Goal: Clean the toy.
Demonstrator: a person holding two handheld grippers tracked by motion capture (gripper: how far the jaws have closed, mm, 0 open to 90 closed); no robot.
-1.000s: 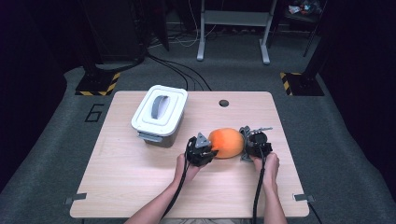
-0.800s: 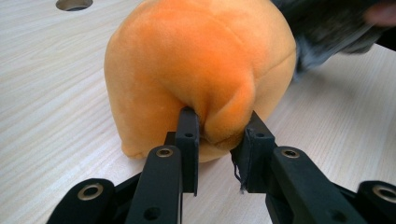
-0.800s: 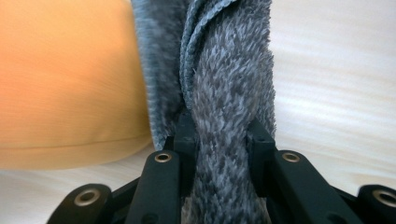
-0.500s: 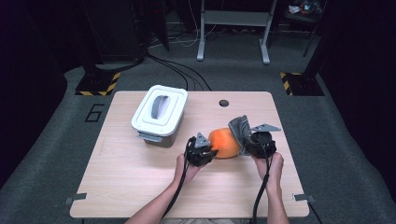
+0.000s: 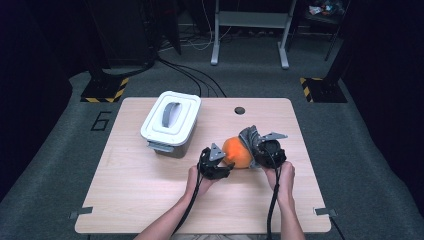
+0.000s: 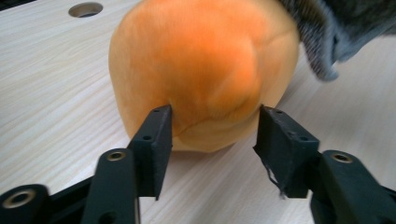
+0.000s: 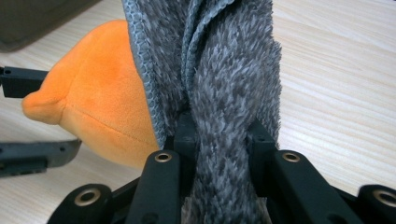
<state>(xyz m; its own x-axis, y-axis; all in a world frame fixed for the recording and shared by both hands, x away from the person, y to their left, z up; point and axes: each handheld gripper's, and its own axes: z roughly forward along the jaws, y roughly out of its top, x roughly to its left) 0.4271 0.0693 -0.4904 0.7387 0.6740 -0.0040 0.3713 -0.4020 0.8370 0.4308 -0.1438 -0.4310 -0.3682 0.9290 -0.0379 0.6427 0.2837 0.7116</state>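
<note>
Two grippers are engaged: the grey cloth is clenched by the right gripper, while the left gripper, fingers just released, flanks the orange plush, which could be dragged along the surface.

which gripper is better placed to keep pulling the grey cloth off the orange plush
Right. The right gripper is already shut on the grey cloth. The left gripper has just been opening; its jaws flank the orange plush without pressing it.

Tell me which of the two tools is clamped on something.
The right tool: its jaws pinch the grey fuzzy cloth. The left tool stands open, its jaws either side of the orange plush toy.
</note>
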